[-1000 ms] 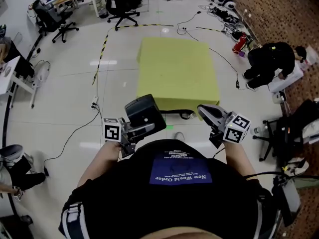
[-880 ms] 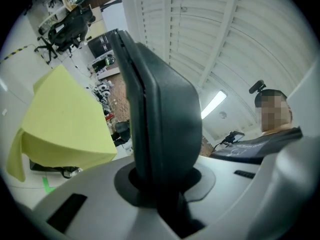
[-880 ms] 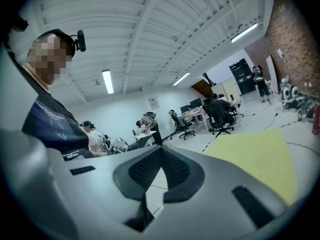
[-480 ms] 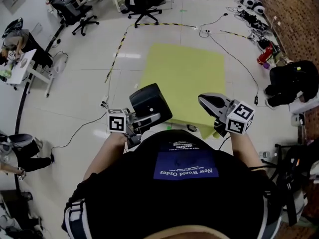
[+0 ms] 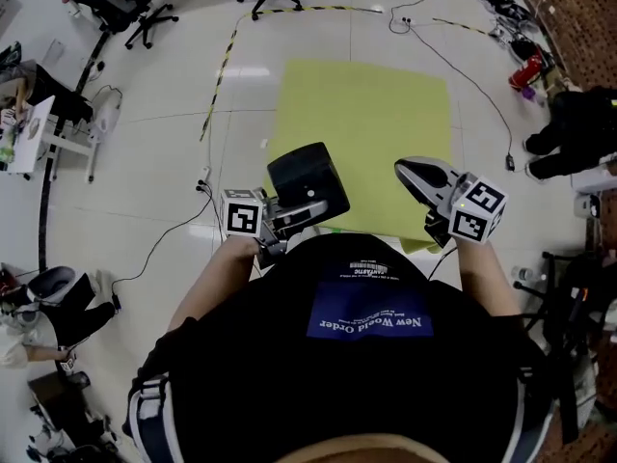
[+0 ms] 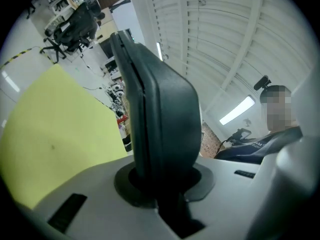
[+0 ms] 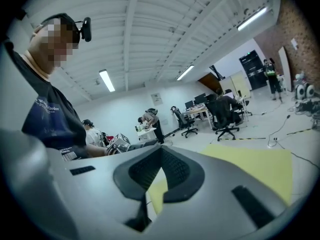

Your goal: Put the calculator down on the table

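**Item 1. Dark grey, slab-shaped plastic calculator (image 5: 307, 183).**
- Location: we record it in the air, clear of any surface. In the head view it sits over the near edge of the tabletop and does not touch it.
- Attitude: in the left gripper view the calculator (image 6: 160, 109) stands upright out of the claw, with its thin edge towards the camera.
- Status: not yet set down.
- Handling, in our judgement: light and stiff, with a hard shell that will not sag or flex when tipped flat. The smooth faces could slide between the pads. The keys and display should be spared a knock.
- Where to hold: across its thin dimension at one end, as it is taken now. We judge that a hold nearer the middle would lever less as it is lowered.

**Item 2. Left claw (image 5: 294, 212).** We note it clamped on the calculator's lower end, with one pad (image 6: 197, 176) pressed to each broad face.

**Item 3. Right claw (image 5: 413, 172).** In its own view the right claw (image 7: 160, 156) has its pads brought together with nothing between them. We list it as idle, hanging over the near right part of the tabletop.

**Item 4. Flat yellow-green tabletop (image 5: 366, 114).** We see nothing lying on it, and it stands on a pale glossy floor (image 5: 164, 162). We judge any stretch of it just ahead of the calculator fit to receive it.
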Motion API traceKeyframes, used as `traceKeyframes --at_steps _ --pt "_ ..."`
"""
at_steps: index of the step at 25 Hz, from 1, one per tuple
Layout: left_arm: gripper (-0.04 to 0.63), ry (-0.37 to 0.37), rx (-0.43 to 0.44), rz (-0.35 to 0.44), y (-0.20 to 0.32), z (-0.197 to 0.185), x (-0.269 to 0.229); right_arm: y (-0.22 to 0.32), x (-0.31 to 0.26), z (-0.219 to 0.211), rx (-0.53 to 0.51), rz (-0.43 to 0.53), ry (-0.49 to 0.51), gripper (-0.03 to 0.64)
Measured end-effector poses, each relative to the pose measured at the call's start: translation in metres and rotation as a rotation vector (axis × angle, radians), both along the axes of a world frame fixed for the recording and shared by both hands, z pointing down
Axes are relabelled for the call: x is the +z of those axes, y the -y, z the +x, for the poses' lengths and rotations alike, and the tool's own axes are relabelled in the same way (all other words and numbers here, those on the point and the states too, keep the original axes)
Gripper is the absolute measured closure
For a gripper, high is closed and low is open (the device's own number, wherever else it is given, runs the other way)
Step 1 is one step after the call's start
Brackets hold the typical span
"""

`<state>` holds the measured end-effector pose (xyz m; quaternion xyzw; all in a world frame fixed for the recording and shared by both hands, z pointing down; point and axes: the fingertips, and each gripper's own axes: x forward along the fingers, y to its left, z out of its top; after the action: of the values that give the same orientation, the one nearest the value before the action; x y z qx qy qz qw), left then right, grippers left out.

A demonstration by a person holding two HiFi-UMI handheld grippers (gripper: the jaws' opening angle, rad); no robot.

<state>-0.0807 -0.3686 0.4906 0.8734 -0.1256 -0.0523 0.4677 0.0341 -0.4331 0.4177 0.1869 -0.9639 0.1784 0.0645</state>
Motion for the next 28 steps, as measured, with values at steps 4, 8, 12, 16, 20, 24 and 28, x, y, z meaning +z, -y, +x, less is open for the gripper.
traceKeyframes --at_steps 4,8,12,16,20,24,28 --pt "0.522 -0.045 0.096 0.003 0.045 -0.022 -0.002 0.036 -0.018 -0.014 0.117 -0.013 -0.004 0.63" --pt "0.522 -0.022 0.185 0.007 0.088 -0.038 0.004 0.069 -0.032 -0.018 0.223 -0.014 -0.006 0.63" --pt "0.522 -0.018 0.217 -0.011 0.092 -0.023 0.025 0.062 -0.016 -0.011 0.229 -0.022 -0.046 0.63" --pt "0.522 -0.009 0.198 -0.044 0.103 -0.007 0.041 0.075 -0.011 0.008 0.232 -0.019 -0.026 0.63" --pt "0.522 0.066 0.18 -0.091 0.115 0.025 0.042 0.092 -0.036 0.039 0.199 0.013 0.008 0.63" --pt "0.522 0.157 0.174 -0.121 0.13 0.047 0.044 0.097 -0.034 0.062 0.167 0.013 0.049 0.63" --pt "0.522 0.24 0.181 -0.175 0.157 0.082 0.07 0.107 -0.002 0.089 0.165 -0.059 0.064 0.63"
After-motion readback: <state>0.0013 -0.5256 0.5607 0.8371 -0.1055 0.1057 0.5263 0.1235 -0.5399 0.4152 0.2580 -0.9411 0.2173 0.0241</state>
